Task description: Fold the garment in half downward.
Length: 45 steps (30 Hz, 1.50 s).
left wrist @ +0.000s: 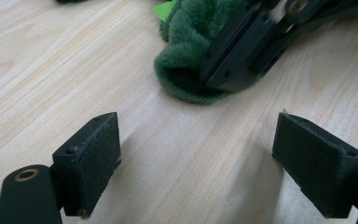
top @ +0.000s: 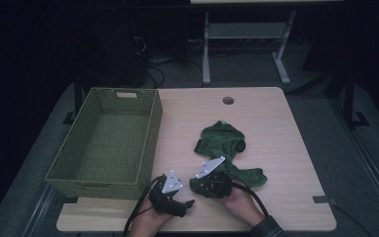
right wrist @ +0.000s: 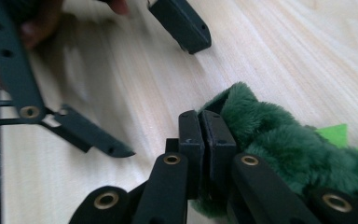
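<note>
A dark green fleece garment lies crumpled on the light wooden table, right of centre. My right gripper is shut on the garment's near left edge. In the right gripper view its jaws press together with the fleece hem pinched between them. My left gripper rests just left of it near the front edge, open, with only bare wood between its pads. The left gripper view shows the right gripper clamping the fleece.
A green woven basket stands on the table's left half and looks empty. A round cable hole sits at the far edge. A bright green tag pokes from the fleece. Beyond the table is dark floor with desk legs.
</note>
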{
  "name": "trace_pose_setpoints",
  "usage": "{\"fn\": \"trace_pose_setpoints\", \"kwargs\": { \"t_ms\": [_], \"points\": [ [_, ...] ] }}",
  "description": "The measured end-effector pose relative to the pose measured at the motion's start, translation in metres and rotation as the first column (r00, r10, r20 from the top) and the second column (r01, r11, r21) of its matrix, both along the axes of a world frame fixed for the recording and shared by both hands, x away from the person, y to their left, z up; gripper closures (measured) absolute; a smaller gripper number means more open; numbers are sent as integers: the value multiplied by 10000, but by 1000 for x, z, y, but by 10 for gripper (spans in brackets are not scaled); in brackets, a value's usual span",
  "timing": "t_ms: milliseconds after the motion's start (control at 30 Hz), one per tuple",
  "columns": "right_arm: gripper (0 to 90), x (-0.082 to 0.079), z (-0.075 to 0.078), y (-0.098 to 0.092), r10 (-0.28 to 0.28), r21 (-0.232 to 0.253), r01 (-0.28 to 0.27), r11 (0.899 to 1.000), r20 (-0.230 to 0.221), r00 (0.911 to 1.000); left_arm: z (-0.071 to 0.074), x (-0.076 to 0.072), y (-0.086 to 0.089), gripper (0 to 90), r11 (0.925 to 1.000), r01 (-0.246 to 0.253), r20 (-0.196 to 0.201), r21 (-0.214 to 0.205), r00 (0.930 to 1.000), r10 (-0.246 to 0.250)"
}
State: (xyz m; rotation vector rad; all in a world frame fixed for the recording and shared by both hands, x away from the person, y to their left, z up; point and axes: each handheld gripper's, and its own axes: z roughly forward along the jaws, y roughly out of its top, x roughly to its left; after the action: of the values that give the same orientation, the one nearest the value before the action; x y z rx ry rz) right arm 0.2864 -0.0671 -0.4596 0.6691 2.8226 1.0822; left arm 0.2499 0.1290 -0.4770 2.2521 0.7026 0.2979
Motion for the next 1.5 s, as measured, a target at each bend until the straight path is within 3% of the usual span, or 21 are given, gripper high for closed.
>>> {"fn": "trace_pose_setpoints", "kwargs": {
  "t_ms": [167, 333, 700, 1100, 1367, 1500],
  "points": [
    [871, -3, 13, -8, -131, 796, 124, 9967, 88, 9999, 0, 0, 0, 143, 10000, 30, 18, 4, 10000, -30],
    [869, -5, 25, -12, -124, 1071, 73, 9942, 471, 9988, 0, 0, 0, 143, 10000, -9, -14, -89, 10000, 9],
    [858, 0, 52, -45, -936, 1902, 749, 9789, 911, 9914, 0, 1, -1, 147, 9999, -14, -21, -110, 10000, 14],
    [847, 6, 50, -81, -1955, 1968, 1761, 9645, 838, 9771, 0, 1, -1, 148, 10000, 14, 35, -56, 10000, -14],
    [824, 14, 36, -98, -2559, 1542, 2449, 9572, 559, 9651, 0, 1, -1, 148, 10000, 15, 14, -85, 10000, -15],
    [803, 19, 32, -108, -2961, 1210, 2878, 9500, 571, 9535, 0, 1, -1, 149, 10000, 37, 21, -43, 10000, -37]
  ]
}}
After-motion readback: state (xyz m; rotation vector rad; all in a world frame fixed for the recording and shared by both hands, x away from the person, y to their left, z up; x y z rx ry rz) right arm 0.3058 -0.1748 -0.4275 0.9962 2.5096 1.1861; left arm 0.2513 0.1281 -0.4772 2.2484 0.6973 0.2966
